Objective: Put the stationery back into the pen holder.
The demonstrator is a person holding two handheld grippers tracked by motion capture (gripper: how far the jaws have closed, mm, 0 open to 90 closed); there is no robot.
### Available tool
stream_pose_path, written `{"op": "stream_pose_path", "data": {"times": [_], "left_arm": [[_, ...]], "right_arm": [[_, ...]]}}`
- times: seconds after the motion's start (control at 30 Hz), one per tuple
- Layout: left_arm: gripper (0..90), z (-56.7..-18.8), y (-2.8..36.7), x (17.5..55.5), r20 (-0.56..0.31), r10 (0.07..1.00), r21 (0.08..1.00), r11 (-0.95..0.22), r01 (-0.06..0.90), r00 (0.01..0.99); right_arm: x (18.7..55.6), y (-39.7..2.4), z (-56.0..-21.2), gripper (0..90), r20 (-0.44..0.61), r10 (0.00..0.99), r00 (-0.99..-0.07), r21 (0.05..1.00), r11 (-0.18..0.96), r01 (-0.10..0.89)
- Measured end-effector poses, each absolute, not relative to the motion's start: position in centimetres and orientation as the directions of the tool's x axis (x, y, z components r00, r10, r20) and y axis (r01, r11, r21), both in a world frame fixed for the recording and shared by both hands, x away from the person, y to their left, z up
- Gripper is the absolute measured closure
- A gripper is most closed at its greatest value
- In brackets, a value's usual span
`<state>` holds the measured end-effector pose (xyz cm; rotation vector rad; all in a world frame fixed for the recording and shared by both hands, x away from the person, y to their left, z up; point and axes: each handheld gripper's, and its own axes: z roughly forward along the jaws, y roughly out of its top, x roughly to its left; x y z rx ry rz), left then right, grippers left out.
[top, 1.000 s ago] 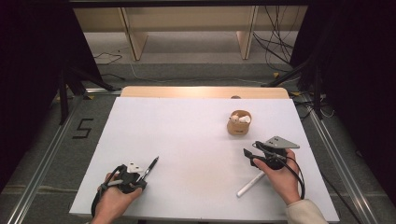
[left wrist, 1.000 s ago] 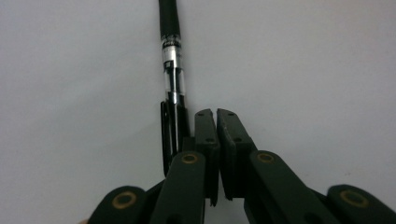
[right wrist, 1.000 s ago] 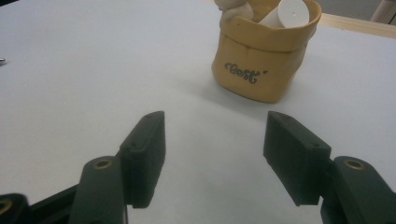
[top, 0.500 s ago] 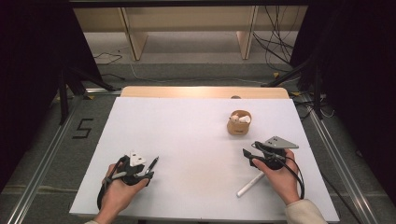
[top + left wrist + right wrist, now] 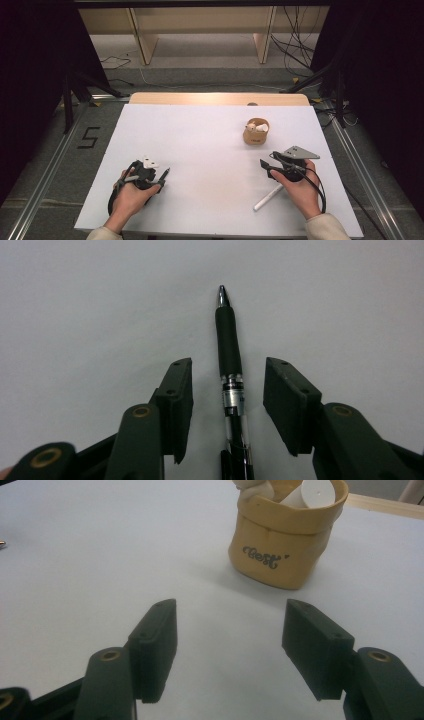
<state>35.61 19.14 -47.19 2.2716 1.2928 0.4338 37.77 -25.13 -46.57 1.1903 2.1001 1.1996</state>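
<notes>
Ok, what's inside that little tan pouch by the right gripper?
The tan pouch holds a white cylinder with a flat round end, leaning against the rim, plus a pale rounded item beside it. The pouch's wall covers their lower parts and whatever lies deeper.

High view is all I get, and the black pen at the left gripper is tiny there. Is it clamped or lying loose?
Observer: Loose. In the left gripper view, the pen lies between the left gripper's jaws with a gap on each side; the jaws have just opened, then narrowed slightly.
Operator: Which way does its tip point?
Observer: Straight away from that gripper.
Operator: Any marking on the tan pot?
Observer: Dark script lettering on the pot's side, in the right gripper view.
Operator: Is the right gripper holding anything?
Observer: No. The right gripper's jaws stand apart with nothing between them.
</notes>
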Motion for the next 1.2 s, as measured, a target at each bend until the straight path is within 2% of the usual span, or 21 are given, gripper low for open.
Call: {"op": "stream_pose_path", "data": {"times": [0.43,1.2], "left_arm": [[65.1,-47.53,19.76,35.94,-0.014,0.870,0.524,-0.414,0.744,0.493],[77.8,-47.45,18.91,35.66,0.015,0.866,0.507,-0.438,0.742,0.500]], "right_arm": [[37.78,-25.08,-46.59,39.5,0.037,0.846,-0.532,0.851,0.253,0.461],[37.78,-25.07,-46.62,39.5,0.037,0.844,-0.535,0.848,0.257,0.463]]}}
